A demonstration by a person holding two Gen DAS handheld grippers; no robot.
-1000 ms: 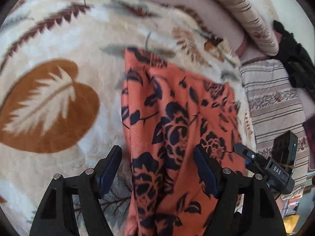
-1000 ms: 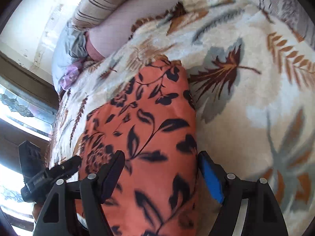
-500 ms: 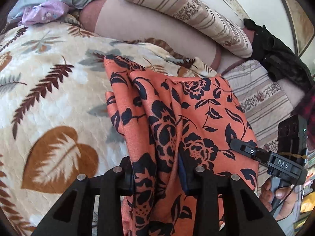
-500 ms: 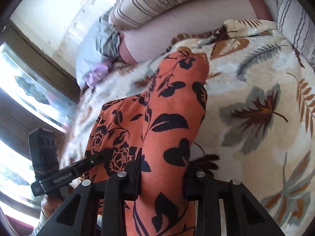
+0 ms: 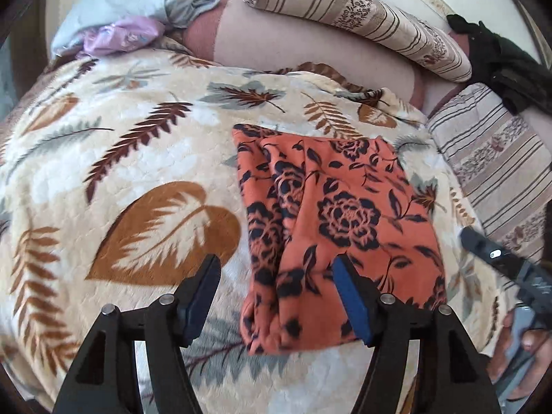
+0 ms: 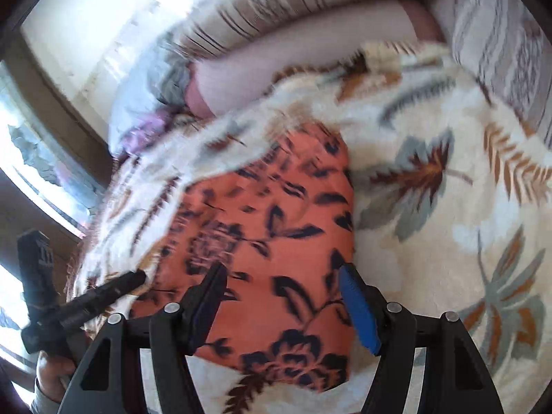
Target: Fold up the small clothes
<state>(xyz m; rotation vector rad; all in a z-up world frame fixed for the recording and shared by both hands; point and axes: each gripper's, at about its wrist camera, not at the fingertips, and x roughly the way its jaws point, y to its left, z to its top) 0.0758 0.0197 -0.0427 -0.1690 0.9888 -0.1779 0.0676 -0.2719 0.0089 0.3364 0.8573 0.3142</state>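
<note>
An orange garment with a dark floral print (image 5: 331, 220) lies folded into a rough rectangle on the leaf-patterned blanket (image 5: 131, 179). My left gripper (image 5: 276, 289) is open and empty, hovering just above the garment's near left edge. In the right wrist view the same garment (image 6: 276, 234) lies flat under my right gripper (image 6: 283, 296), which is open and empty over its near edge. The right gripper's body shows at the right edge of the left wrist view (image 5: 510, 269). The left gripper's body shows at the lower left of the right wrist view (image 6: 69, 303).
A striped bolster pillow (image 5: 362, 17) and a pale pink cushion (image 5: 293, 45) lie along the far side. Light blue and lilac fabrics (image 5: 131, 10) sit at the far left. A black cloth (image 5: 500, 58) and a striped cushion (image 5: 493, 158) are at the right.
Both grippers were shut on the lifted garment half a second ago. They have opened and let it go, and it now lies folded flat on the blanket.
</note>
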